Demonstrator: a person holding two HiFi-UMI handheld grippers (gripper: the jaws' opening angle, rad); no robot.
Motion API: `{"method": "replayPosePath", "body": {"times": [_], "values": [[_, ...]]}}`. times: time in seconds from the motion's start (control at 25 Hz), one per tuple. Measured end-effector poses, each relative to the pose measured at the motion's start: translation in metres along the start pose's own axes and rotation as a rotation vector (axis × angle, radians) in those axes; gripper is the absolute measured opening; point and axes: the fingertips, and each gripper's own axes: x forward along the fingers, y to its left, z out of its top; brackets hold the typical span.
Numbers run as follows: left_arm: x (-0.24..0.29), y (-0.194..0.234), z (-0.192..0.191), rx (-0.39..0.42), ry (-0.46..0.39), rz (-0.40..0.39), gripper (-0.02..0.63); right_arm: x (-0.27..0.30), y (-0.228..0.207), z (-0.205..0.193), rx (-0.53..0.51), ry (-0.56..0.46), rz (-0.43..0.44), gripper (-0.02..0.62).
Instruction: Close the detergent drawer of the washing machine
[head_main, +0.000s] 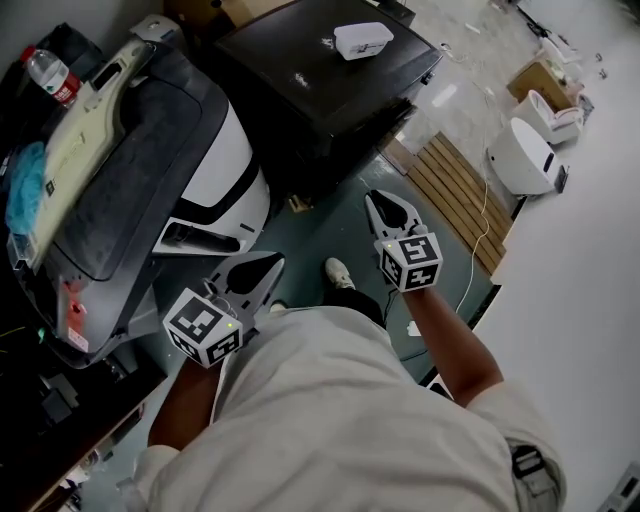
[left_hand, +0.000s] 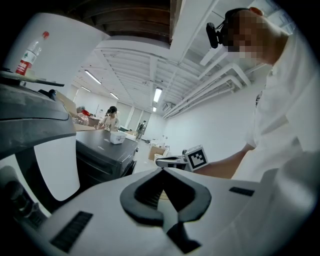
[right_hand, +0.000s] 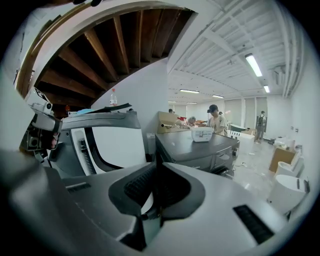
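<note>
The washing machine (head_main: 130, 170) is dark grey and white, the cabinet (head_main: 300, 90) black, the tub (head_main: 362, 40) white, the cloth (head_main: 25, 190) blue.

- Floor (head_main: 330, 225) — dark teal close by, pale and glossy farther out.
- Slatted wooden pallet (head_main: 455, 195) lies flat on it, with a white cable (head_main: 484, 228) trailing across.
- Black cabinet (head_main: 310, 90) with a white tub (head_main: 362, 40) on top.
- White walls (left_hand: 210, 125) and tube lights (right_hand: 255, 65) on a ribbed ceiling.
- Dark wooden beams (right_hand: 115, 50) overhead.
</note>
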Motion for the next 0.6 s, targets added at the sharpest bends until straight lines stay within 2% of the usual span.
{"method": "replayPosePath", "body": {"times": [0.28,0.6], "values": [[-0.030,-0.016,-0.020,0.003,0.023,-0.048,-0.006,-0.042,0.053,0.002,0.026,-0.026,0.003,0.011],[-0.060,-0.026,-0.028,0.013,0.034,-0.042,-0.006,-0.079,0.102,-0.022,0.073,0.015,0.052,0.005]]}}
